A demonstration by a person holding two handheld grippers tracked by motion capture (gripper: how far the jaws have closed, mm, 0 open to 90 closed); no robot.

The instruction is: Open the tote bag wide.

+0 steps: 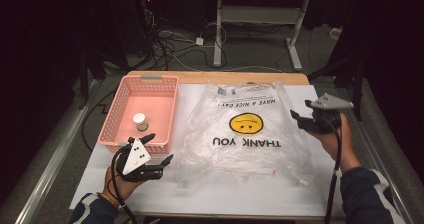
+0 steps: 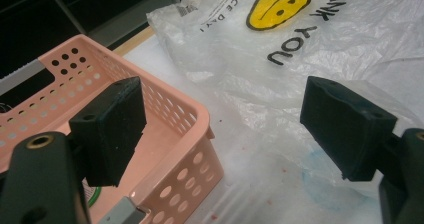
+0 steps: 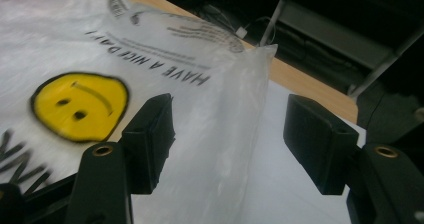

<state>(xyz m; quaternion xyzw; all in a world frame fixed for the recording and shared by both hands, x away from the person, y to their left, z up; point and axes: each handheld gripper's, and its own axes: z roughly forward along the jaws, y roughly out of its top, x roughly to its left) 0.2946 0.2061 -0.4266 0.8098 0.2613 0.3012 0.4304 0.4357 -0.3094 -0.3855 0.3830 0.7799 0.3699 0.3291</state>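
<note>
A clear plastic bag [image 1: 245,129] with a yellow smiley face and "THANK YOU" print lies flat on the white table cover [image 1: 210,194]. To its left stands a pink perforated basket [image 1: 119,115] holding a small white-capped bottle [image 1: 140,121]. My left gripper [image 1: 159,149] hovers open at the basket's near right corner, just left of the bag, with nothing between its jaws. In the left gripper view, the basket [image 2: 175,114] and the bag [image 2: 300,49] lie ahead. My right gripper [image 1: 299,119] is open at the bag's right edge; the bag's edge [image 3: 225,134] lies below its parted jaws.
The wooden table edge [image 1: 215,77] runs along the back. Beyond it are a desk frame [image 1: 260,19] and loose cables [image 1: 170,44] on the dark floor. A metal rail [image 1: 55,149] runs along the left side of the table.
</note>
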